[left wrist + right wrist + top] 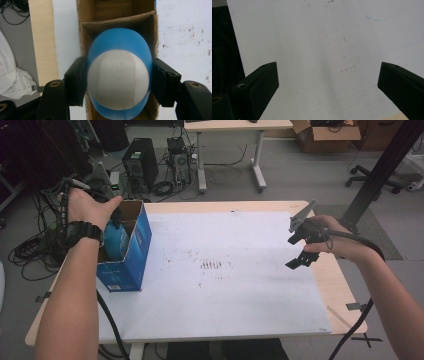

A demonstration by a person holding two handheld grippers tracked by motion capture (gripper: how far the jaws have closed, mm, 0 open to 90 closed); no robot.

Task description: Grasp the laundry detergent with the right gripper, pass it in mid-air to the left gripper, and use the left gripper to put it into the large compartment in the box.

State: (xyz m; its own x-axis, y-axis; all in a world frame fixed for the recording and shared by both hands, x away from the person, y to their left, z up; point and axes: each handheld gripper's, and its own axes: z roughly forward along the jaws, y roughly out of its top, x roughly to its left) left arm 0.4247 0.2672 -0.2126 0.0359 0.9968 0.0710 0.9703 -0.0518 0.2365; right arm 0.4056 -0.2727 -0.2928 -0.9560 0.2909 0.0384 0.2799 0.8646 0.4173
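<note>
The left claw is clenched on a blue-and-white ball, its two black jaws pressing the ball's sides. In the left gripper view the ball sits right over the open top of a cardboard box, inside the nearer compartment, with a cardboard divider just behind it and a second compartment beyond. The white panel on the ball carries faint raised lettering, too blurred to read.

In the high view the left hand is over the box, which stands upright near the left edge of the table. The box is blue outside and plain brown inside; there is pale print low on its near face, too small to make out. The ball shows as a blue curve just inside the box's opening, below the hand. A black wristwatch sits on that wrist.

The right claw is released, its jaws standing wide apart with nothing between them. It hangs above the right side of the white sheet that covers the table, well apart from the box. In the right gripper view the sheet shows scattered dark specks and a few thin pen lines, none forming readable words. Small dark marks cluster at the sheet's middle in the high view.
</note>
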